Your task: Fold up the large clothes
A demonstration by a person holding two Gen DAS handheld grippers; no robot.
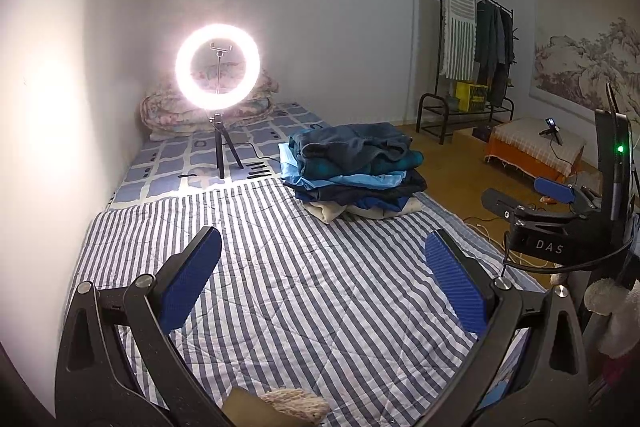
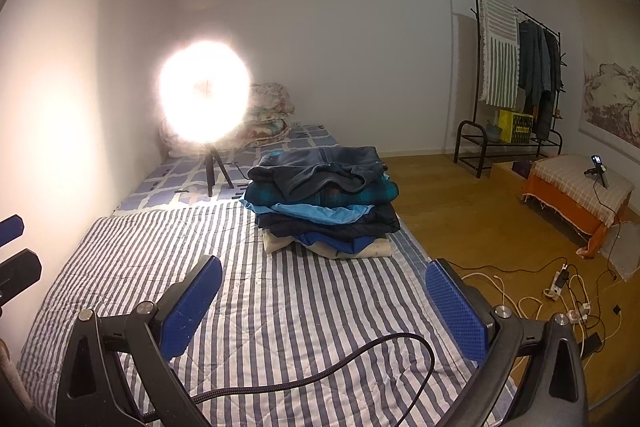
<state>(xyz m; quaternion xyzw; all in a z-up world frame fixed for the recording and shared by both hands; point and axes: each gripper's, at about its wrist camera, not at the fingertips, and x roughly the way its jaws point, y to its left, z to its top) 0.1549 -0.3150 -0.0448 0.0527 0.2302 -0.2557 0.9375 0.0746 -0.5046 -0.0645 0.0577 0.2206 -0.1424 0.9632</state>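
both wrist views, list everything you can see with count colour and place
stack of folded clothes: one pile, blues and cream, far end of the quilt
striped quilt: one, grey and white, on the bed
checked sheet: one, blue and white, beyond the quilt
ring light on tripod: one, lit, on the sheet
floral bedding: one pile, behind the light
clothes rack: one, black, by the far wall
orange-skirted bench: one, right, on the floor
left gripper: blue pads, open
right gripper: blue pads, open
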